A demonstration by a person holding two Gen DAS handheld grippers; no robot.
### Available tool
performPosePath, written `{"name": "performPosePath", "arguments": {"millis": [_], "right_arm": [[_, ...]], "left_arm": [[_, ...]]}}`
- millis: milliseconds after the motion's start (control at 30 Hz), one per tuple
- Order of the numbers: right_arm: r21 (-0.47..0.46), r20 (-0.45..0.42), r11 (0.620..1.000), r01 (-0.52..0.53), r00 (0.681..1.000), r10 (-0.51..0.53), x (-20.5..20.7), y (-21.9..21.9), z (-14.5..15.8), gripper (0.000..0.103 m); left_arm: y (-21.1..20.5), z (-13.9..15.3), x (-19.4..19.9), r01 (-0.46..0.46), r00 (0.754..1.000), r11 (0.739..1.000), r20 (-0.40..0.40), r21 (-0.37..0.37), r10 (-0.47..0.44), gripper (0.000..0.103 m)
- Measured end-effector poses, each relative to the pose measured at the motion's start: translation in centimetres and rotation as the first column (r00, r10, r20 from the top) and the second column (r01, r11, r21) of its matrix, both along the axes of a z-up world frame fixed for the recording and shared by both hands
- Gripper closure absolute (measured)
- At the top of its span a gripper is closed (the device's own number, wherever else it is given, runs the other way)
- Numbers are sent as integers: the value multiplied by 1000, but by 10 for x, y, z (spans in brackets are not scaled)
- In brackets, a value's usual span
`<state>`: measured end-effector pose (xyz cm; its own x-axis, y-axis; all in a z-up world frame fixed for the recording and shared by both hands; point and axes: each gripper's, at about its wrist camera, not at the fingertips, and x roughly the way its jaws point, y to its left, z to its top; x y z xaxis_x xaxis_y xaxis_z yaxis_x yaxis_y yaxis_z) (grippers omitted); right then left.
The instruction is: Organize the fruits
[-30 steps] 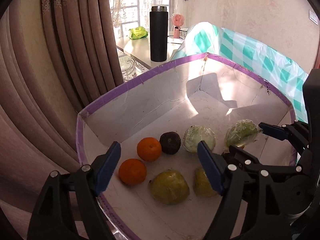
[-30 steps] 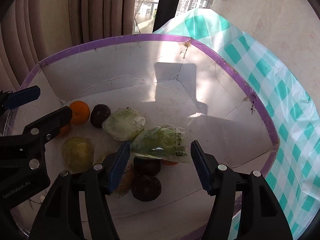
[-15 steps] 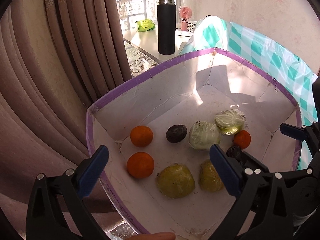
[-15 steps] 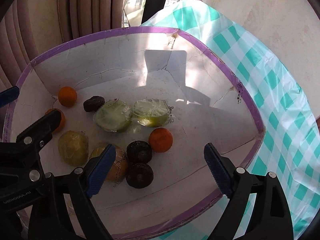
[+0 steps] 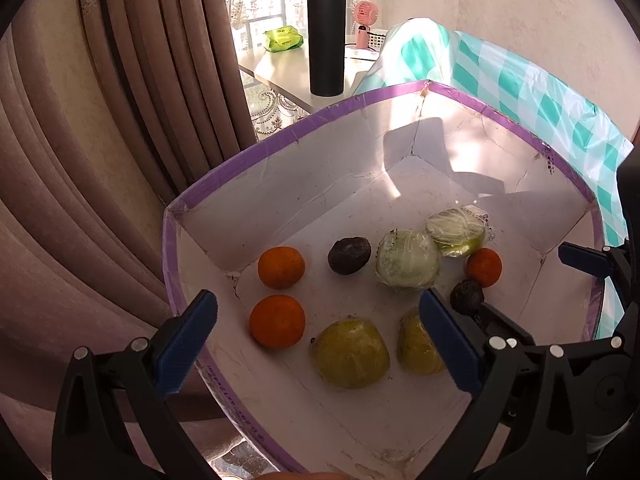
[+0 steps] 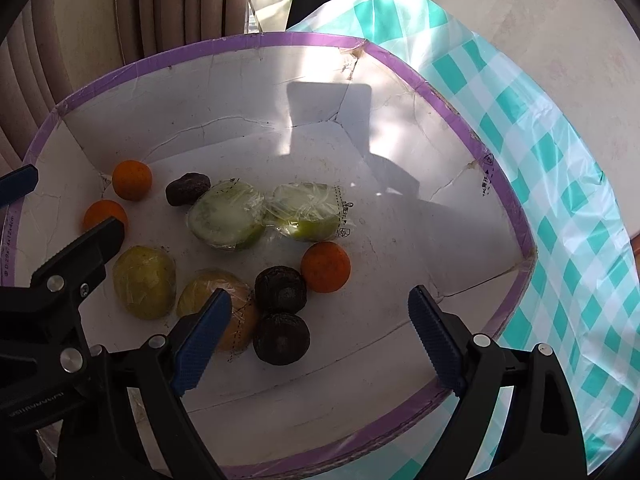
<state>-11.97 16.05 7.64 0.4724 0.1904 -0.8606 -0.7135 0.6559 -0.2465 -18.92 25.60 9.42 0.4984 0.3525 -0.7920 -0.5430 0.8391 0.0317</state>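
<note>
A white box with a purple rim (image 5: 280, 140) (image 6: 496, 184) holds several fruits. Three oranges (image 5: 277, 321) (image 6: 325, 267), dark round fruits (image 5: 349, 255) (image 6: 281, 290), two wrapped pale-green halves (image 5: 407, 264) (image 6: 226, 216) and two wrapped yellow-green fruits (image 5: 351, 353) (image 6: 145, 281) lie on its floor. My left gripper (image 5: 320, 340) hangs open above the box's near left part, nothing between its blue pads. My right gripper (image 6: 320, 340) is open above the near right part, empty too. Its black arm also shows at the right edge of the left wrist view.
Brown curtains (image 5: 100, 160) hang close on the left of the box. A teal checked cloth (image 6: 560, 200) lies under and beside the box on the right. Beyond the box, a black flask (image 5: 326, 40), a green packet (image 5: 283, 39) and a pink fan (image 5: 365, 24) stand on a pale table.
Both grippers opened wider and drew back up from the fruits. The right gripper let go of the wrapped green half, which now lies on the box floor beside the other half.
</note>
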Motion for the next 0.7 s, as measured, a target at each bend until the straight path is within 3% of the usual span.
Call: {"name": "performPosePath", "arguments": {"millis": [700], "right_arm": [[6,2,1000,0,1000,0,1,0,1,17]], "left_arm": [[-1,0,0,-1,1000,1000,1,1,1,2]]}}
